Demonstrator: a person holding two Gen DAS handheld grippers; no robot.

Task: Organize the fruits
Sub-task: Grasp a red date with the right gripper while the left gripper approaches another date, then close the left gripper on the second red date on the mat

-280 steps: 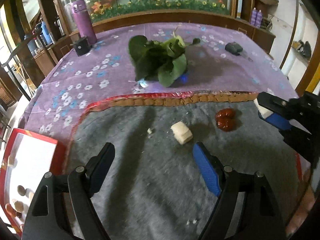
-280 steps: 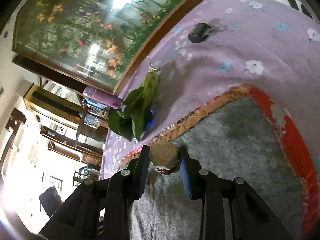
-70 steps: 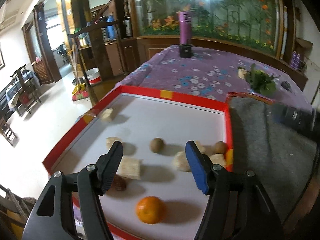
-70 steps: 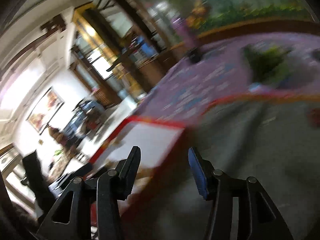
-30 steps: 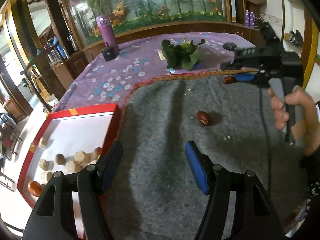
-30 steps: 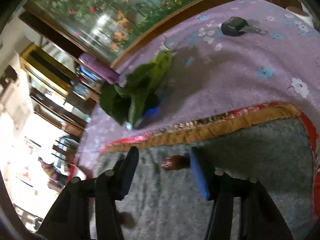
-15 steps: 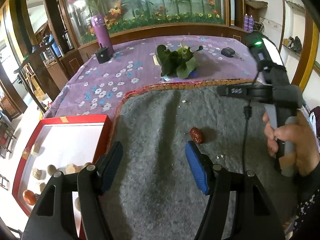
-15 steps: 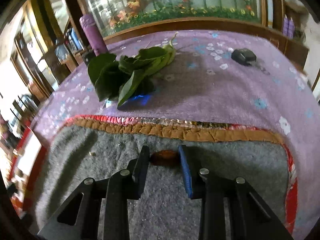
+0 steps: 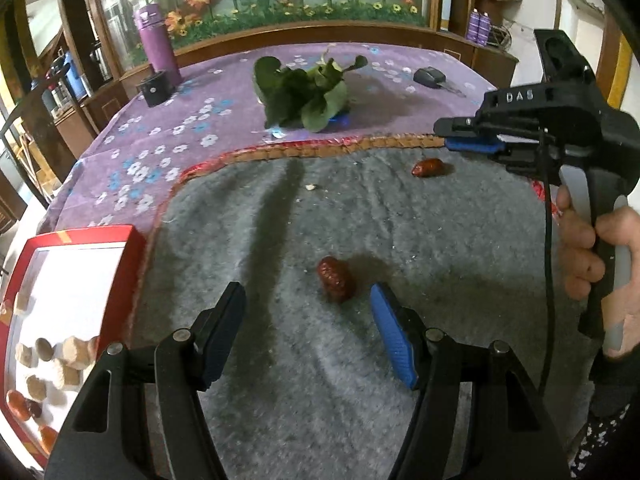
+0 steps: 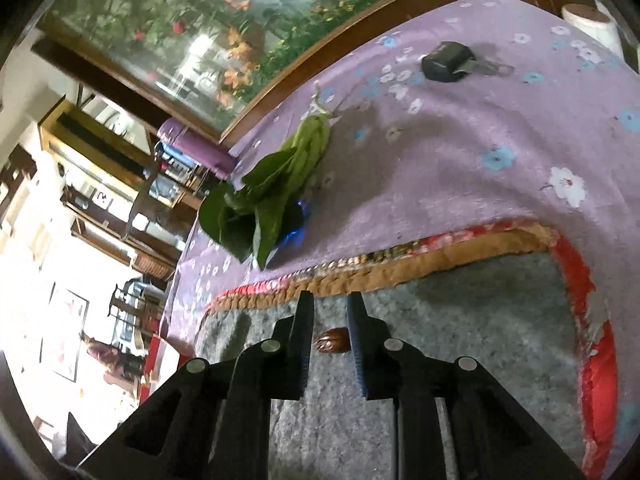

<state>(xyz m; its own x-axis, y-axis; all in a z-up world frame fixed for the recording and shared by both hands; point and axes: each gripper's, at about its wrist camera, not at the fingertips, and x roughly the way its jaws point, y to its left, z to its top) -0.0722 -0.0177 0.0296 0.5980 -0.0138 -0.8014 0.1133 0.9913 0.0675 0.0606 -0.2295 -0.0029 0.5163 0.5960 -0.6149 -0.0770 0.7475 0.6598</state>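
Two red dates lie on the grey mat (image 9: 360,360). The near date (image 9: 336,278) lies just ahead of my open, empty left gripper (image 9: 308,320), between its fingertips and closer to the right one. The far date (image 9: 427,168) lies near the mat's back edge, just below my right gripper (image 9: 460,138). In the right wrist view that date (image 10: 332,342) shows between the narrowly parted fingers of the right gripper (image 10: 330,320), on the mat and not squeezed. A red tray (image 9: 136,240) with a white floor at the left holds several fruits and pale cubes (image 9: 72,350).
A bunch of green leaves (image 9: 304,92) lies on the purple flowered cloth behind the mat. A purple flask (image 9: 156,44), a small black box (image 9: 154,88) and a black key fob (image 9: 428,78) stand further back. The person's hand (image 9: 592,248) holds the right gripper's handle.
My left gripper has moved forward, so the near date now lies between its fingertips. My right gripper has tilted and lifted a little; the far date stays on the mat between its fingers.
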